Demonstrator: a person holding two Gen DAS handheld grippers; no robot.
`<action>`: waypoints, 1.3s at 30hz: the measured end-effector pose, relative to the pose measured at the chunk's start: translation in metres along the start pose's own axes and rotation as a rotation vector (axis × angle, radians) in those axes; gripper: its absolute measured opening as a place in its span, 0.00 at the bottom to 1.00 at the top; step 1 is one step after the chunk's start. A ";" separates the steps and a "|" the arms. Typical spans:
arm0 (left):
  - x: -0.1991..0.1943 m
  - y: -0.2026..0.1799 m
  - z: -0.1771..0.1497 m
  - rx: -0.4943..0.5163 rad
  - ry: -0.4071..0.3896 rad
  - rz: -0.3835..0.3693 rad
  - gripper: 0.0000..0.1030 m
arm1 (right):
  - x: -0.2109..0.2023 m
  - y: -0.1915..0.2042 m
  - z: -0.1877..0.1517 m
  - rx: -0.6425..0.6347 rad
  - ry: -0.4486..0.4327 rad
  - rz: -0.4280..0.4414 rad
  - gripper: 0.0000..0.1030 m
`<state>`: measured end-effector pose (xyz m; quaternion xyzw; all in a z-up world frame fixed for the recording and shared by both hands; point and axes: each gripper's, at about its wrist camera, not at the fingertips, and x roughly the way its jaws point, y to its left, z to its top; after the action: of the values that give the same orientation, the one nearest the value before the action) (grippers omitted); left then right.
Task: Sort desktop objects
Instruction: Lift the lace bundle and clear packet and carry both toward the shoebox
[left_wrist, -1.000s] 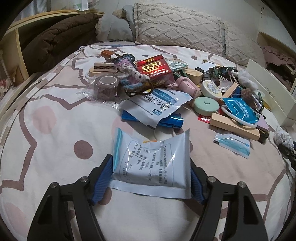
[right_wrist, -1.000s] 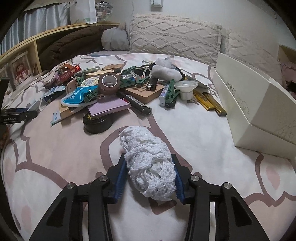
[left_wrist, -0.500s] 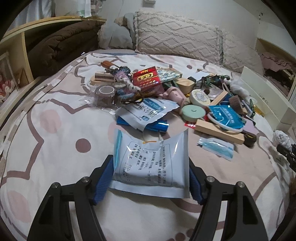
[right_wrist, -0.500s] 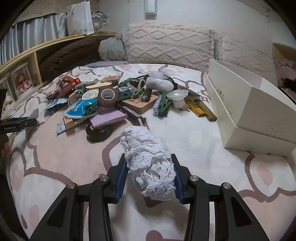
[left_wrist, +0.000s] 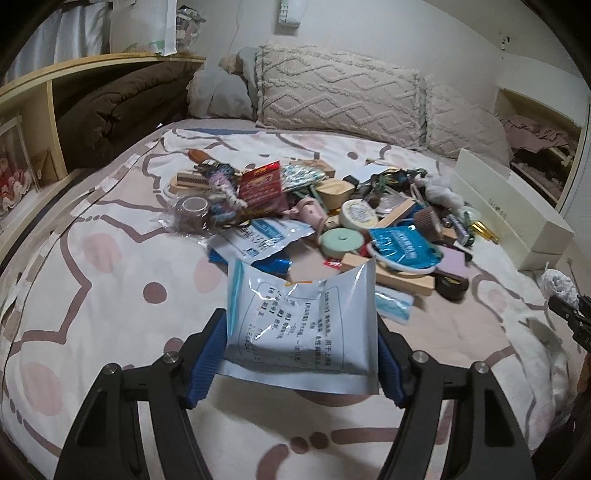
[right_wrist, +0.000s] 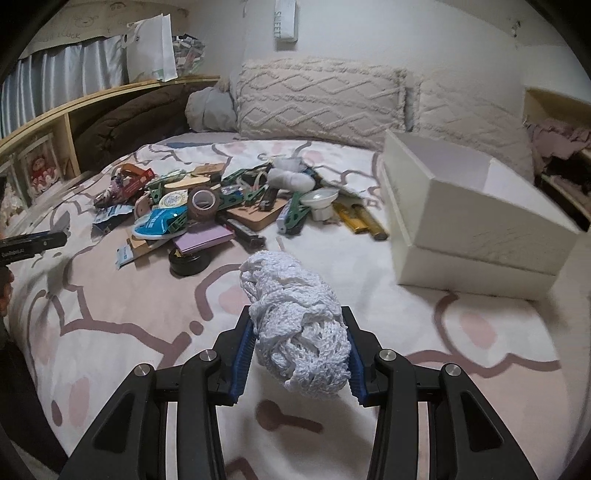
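Left gripper (left_wrist: 301, 354): black plastic arms with ribbed blue pads, clamped on the two side edges of a flat packet and holding it clear of the bed.
Packet (left_wrist: 301, 317): pale blue-white glossy foil pouch, rectangular, black printed text on its face, top edge torn open and curling; it bows slightly between the pads.
Right gripper (right_wrist: 299, 354): same black build and blue pads, squeezed onto a white bundle from both sides.
White bundle (right_wrist: 295, 328): soft, open-knit mesh wadded into a lumpy oval, held above the bedsheet.
Bedsheet (left_wrist: 110, 295): matte cream fabric with pink spots and curving mauve lines, lightly wrinkled.
Pile (left_wrist: 332, 221): loose heap of small things in the middle of the bed, beyond both grippers.
Red box (left_wrist: 260, 182): shiny cardboard, gold print, tilted on the heap.
Tape roll (right_wrist: 203, 203): brown ring, standing on edge in the pile.
Green disc (left_wrist: 341, 242): smooth round mint lid shape, flat.
Purple pad (right_wrist: 203, 236): flat rectangular, matte.
Black tin (right_wrist: 189, 262): low round tin at the near edge of the pile.
White box (right_wrist: 461, 214): rigid cream cardboard, long and open-topped, on the bed right of the pile.
Pillows (right_wrist: 317, 99): beige, tufted diamond pattern, against the wall.
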<state>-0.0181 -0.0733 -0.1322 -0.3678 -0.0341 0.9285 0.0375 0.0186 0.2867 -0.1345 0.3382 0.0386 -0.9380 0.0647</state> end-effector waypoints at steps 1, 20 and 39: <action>-0.002 -0.003 0.001 0.000 -0.004 -0.005 0.70 | -0.004 -0.001 0.000 0.000 -0.007 -0.003 0.43; -0.064 -0.106 0.038 0.089 -0.142 -0.130 0.70 | -0.104 -0.029 0.021 0.027 -0.211 -0.041 0.43; -0.100 -0.248 0.103 0.199 -0.229 -0.325 0.70 | -0.168 -0.103 0.050 0.072 -0.341 -0.102 0.43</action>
<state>-0.0051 0.1600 0.0337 -0.2439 -0.0054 0.9448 0.2186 0.1001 0.3987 0.0137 0.1741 0.0104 -0.9846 0.0103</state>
